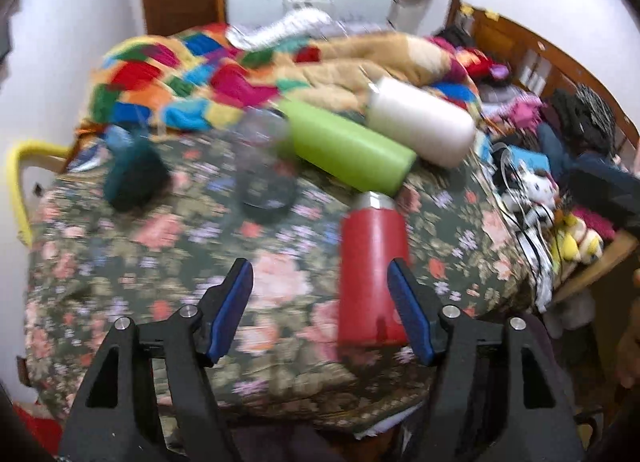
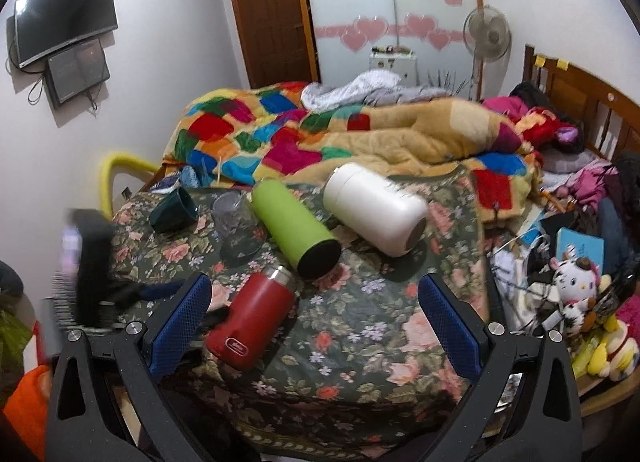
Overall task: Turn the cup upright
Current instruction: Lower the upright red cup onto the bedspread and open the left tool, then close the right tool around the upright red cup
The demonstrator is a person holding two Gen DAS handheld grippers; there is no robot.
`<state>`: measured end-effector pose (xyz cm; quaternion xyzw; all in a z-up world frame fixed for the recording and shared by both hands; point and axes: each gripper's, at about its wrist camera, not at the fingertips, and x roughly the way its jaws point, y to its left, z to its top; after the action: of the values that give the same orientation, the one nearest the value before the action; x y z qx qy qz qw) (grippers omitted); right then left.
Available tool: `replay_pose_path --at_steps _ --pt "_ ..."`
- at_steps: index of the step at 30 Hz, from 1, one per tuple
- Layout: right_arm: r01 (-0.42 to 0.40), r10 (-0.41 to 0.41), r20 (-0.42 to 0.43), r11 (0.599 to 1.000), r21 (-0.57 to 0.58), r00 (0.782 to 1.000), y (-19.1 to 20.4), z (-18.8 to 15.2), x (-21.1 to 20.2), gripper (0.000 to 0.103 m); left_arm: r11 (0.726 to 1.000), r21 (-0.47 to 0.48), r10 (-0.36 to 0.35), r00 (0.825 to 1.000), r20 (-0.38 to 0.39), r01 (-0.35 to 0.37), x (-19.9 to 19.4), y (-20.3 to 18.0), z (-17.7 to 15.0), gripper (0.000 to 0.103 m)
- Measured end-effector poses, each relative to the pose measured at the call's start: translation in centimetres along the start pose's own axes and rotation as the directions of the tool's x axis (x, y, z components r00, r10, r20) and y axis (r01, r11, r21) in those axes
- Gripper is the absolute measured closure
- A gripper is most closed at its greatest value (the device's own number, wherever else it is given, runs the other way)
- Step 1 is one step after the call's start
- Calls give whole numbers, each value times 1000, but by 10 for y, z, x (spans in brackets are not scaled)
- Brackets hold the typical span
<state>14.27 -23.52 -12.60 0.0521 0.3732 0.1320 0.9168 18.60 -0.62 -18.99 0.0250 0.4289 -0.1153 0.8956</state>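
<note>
Right gripper: jaws wide apart, empty; left gripper same.
Red flask: on its side, just ahead-left of right gripper. Rigid, prob. slick metal; grip mid-body.
Beyond: green bottle, white jar, glass, dark cup. Soft floral cover, tippy footing.
</note>
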Motion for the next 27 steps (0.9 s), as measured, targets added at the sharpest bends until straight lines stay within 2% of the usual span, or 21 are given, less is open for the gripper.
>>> replay_pose_path --at_steps 3,6,11,13,16,21,24,27 --pt "-39 40 -96 999 12 995 8 -2 34 0 998 -34 60 997 55 -59 -21 19 -6 29" --pt "-69 73 -187 997 30 980 17 -6 65 7 993 -59 110 991 77 -106 -30 32 -16 29" --pt "-102 120 -338 992 69 933 32 -14 115 20 986 -83 150 986 75 -144 -32 44 -34 29" --pt "-110 138 -378 989 95 916 33 -17 128 21 985 -89 154 986 70 -148 -30 46 -41 29" --pt "-108 155 -421 985 133 893 33 -19 143 24 986 -107 136 989 60 -129 -26 47 -49 29" --pt "-73 114 -462 992 105 880 37 -19 162 30 984 -137 124 991 51 -116 -21 49 -54 29" --pt "-84 126 -493 991 105 861 41 -20 173 32 982 -151 123 991 47 -115 -18 51 -56 29" --pt "-87 104 -505 995 58 857 48 -19 174 35 981 -150 132 990 47 -123 -17 51 -56 29"
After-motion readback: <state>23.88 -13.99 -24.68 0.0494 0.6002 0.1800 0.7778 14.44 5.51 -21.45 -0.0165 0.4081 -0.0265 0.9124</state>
